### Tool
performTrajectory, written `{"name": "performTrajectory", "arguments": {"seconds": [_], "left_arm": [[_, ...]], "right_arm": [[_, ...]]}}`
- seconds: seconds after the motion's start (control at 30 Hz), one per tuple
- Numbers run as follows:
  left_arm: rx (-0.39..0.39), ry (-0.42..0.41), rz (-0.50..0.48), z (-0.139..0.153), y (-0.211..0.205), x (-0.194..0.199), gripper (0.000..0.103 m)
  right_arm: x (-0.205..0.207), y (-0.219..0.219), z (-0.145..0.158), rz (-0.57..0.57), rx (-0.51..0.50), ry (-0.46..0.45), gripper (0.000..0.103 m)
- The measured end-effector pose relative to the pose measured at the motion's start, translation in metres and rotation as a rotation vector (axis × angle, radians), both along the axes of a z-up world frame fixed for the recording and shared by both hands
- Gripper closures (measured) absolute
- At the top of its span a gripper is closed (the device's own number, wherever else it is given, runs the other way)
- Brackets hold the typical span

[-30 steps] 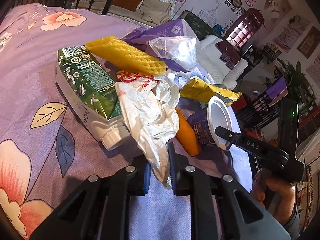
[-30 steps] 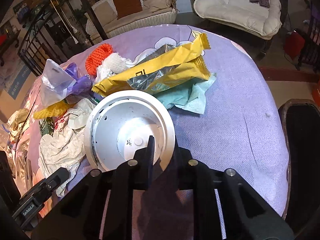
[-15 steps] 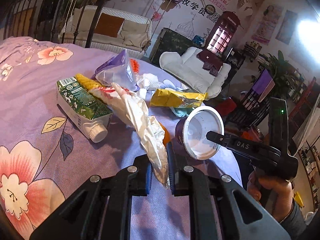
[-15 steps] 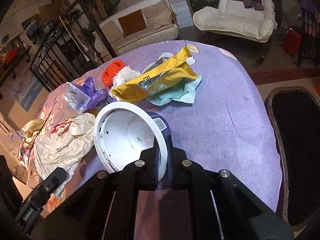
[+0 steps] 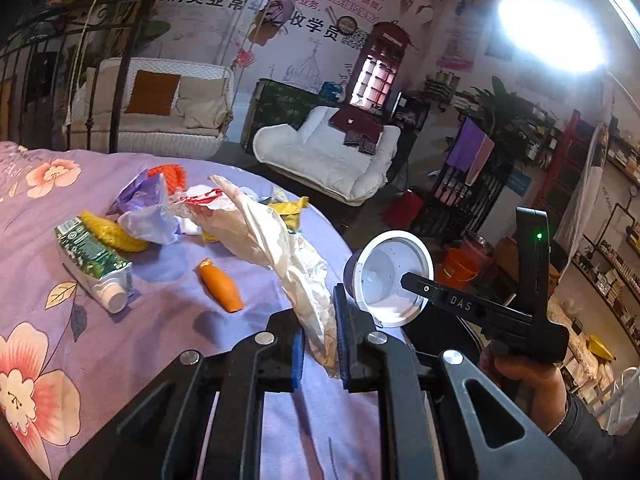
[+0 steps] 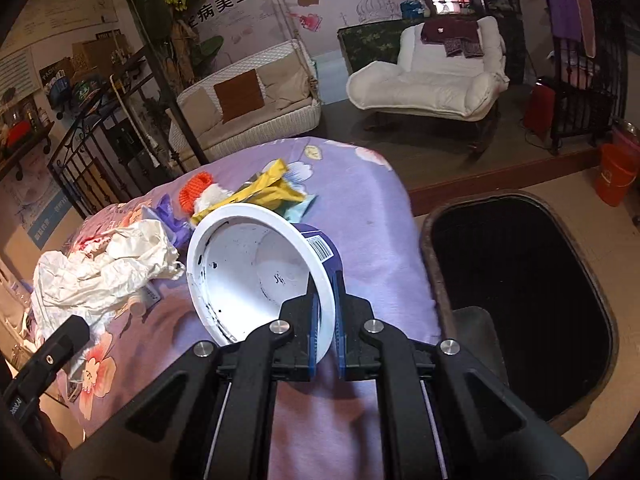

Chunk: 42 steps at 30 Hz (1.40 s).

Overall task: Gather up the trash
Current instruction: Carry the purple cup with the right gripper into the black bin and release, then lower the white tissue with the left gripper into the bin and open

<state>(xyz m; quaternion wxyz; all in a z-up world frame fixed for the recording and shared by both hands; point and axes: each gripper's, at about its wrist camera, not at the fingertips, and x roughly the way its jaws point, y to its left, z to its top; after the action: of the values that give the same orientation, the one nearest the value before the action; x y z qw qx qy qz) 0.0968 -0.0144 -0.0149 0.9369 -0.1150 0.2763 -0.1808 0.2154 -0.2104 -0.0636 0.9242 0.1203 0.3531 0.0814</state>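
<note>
Two grippers, one piece of trash each.
Left gripper (image 5: 319, 340) clenches one crumpled white wrapper (image 5: 280, 248); right gripper (image 6: 325, 320) pinches one round plastic cup (image 6: 256, 268) rim.

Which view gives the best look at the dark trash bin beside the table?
The right wrist view: the bin shows its whole rim and dark inside, right of the table edge. The left wrist view shows only a dark sliver of it, hidden behind the right gripper and its cup.
</note>
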Motion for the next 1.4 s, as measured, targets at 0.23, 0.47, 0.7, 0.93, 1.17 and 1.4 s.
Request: {"name": "performTrajectory", "arguments": {"seconds": [0.23, 0.47, 0.7, 0.93, 1.17, 1.4], "left_arm": [[0.035, -0.045, -0.136, 0.004, -0.051, 0.010, 0.089], [0.045, -0.035, -0.221, -0.003, -0.090, 0.020, 0.089], [0.050, -0.008, -0.276, -0.012, -0.115, 0.020, 0.089], [0.057, 0.019, -0.303, -0.019, -0.124, 0.024, 0.089], [0.072, 0.046, -0.325, -0.026, -0.132, 0.030, 0.089], [0.086, 0.075, -0.347, -0.034, -0.139, 0.036, 0.089]], "right_arm": [[-0.001, -0.077, -0.007, -0.182, -0.044, 0.025, 0.095], [0.021, -0.126, -0.040, -0.283, -0.079, 0.166, 0.095], [0.057, -0.143, -0.088, -0.288, -0.105, 0.367, 0.095], [0.088, -0.139, -0.127, -0.270, -0.179, 0.556, 0.095], [0.096, -0.140, -0.142, -0.281, -0.246, 0.648, 0.091], [0.081, -0.140, -0.126, -0.298, -0.238, 0.589, 0.053]]}}
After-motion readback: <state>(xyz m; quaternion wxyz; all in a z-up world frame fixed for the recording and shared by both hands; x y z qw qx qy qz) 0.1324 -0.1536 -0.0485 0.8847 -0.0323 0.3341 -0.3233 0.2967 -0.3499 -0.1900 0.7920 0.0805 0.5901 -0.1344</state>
